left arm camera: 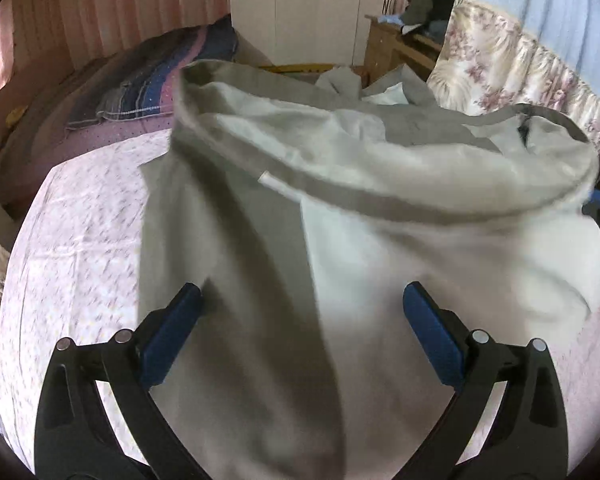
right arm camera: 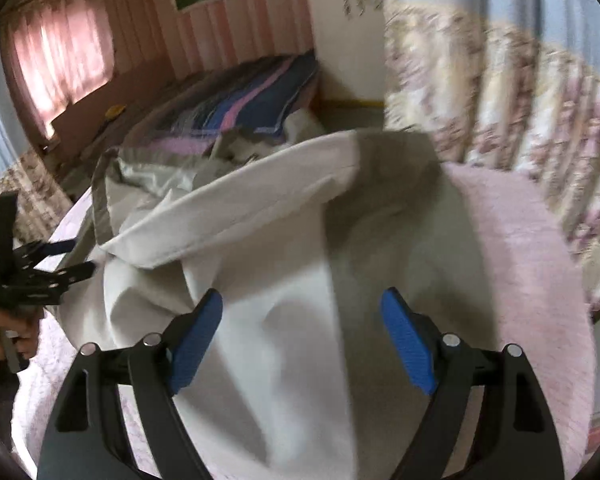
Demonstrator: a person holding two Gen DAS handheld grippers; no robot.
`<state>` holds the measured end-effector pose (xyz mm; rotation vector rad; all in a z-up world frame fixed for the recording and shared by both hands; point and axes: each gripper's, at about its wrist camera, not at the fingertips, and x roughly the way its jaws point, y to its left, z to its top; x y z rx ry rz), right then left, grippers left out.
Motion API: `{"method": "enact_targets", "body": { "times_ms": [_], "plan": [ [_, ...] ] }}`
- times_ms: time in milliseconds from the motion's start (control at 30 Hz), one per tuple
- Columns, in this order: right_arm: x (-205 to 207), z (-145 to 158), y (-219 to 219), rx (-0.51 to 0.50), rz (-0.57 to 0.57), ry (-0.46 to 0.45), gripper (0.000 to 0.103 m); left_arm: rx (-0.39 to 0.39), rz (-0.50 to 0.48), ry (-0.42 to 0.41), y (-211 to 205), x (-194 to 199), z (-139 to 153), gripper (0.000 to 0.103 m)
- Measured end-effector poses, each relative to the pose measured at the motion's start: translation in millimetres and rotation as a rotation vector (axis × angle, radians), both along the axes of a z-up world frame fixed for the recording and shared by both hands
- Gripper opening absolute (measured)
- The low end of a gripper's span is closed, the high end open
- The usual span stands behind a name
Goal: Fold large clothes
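A large pale grey garment (left arm camera: 360,240) with a darker grey hem band lies bunched on the pink floral bed (left arm camera: 80,220). In the left wrist view my left gripper (left arm camera: 302,300) is open, its blue pads spread just above the cloth, holding nothing. In the right wrist view the same garment (right arm camera: 300,260) lies folded over itself, and my right gripper (right arm camera: 302,308) is open above it, empty. The left gripper (right arm camera: 60,260) also shows at the far left of the right wrist view, at the garment's left edge.
A striped blue and pink pillow (left arm camera: 160,80) lies at the head of the bed. A floral curtain (left arm camera: 520,68) hangs at the right, a white wardrobe (left arm camera: 300,12) and a wooden dresser (left arm camera: 392,44) stand behind. Pink bedsheet (right arm camera: 520,260) shows right of the garment.
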<state>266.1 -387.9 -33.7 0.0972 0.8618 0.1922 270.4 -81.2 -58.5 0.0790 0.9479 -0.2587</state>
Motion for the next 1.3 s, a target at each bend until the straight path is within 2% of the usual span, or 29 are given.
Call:
{"method": "enact_targets", "body": {
  "times_ms": [167,267,333,400,500,567,633,700,733,767,800,867,900,1000,1167,1300],
  "plan": [
    [62.5,-22.1,-5.2,0.007,-0.043,0.109,0.082,-0.068,0.039,0.051,-6.8,47.2,0.6,0.1],
    [91.5,-31.8,-22.9,0.028,-0.099,0.137,0.082,-0.062,0.119,0.063,0.3,77.1,-6.1,0.1],
    [109.6,-34.2,-36.2,0.0,-0.151,0.109,0.082,-0.033,0.168,0.048,6.0,91.2,-10.4,0.1],
    [122.9,-36.8,-48.3,-0.029,-0.191,0.073,0.082,0.021,0.221,-0.003,12.5,104.4,-14.2,0.1],
    [141.6,-48.8,-49.2,-0.109,-0.204,0.057,0.082,0.083,0.282,-0.041,21.3,118.4,-24.7,0.1],
    [153.3,-55.8,-48.7,-0.164,-0.213,0.051,0.082,0.137,0.301,-0.051,24.6,127.4,-34.7,0.1],
    [163.3,-59.1,-58.1,-0.161,-0.254,0.06,0.081,0.135,0.315,-0.021,26.3,136.2,-40.4,0.1],
    [172.3,-58.6,-70.1,-0.225,-0.3,0.05,0.081,0.211,0.331,-0.051,24.7,143.0,-39.3,0.1],
    [175.9,-59.1,-76.1,-0.265,-0.325,0.046,0.083,0.248,0.347,-0.061,27.3,145.6,-39.8,0.1],
    [178.8,-60.2,-81.8,-0.305,-0.352,0.046,0.09,0.252,0.372,-0.048,34.5,150.7,-41.5,0.1],
    [180.5,-64.6,-92.9,-0.312,-0.367,0.052,0.093,0.24,0.395,-0.031,40.3,153.8,-43.1,0.1],
    [175.8,-65.8,-112.0,-0.212,-0.379,0.062,0.094,0.208,0.428,-0.01,51.2,159.1,-44.2,0.1],
    [171.8,-62.5,-116.3,-0.194,-0.386,0.057,0.094,0.188,0.434,-0.002,54.1,159.8,-44.0,0.1],
    [151.2,-39.5,-109.0,-0.217,-0.366,-0.018,0.094,0.164,0.434,-0.025,57.2,153.3,-36.5,0.1],
    [99.3,7.1,-87.7,-0.204,-0.303,-0.123,0.096,-0.008,0.365,-0.105,56.3,113.0,1.3,0.1],
    [48.2,22.2,-66.7,-0.107,-0.214,-0.109,0.096,-0.046,0.268,-0.139,34.1,62.9,27.4,0.1]
  ]
}}
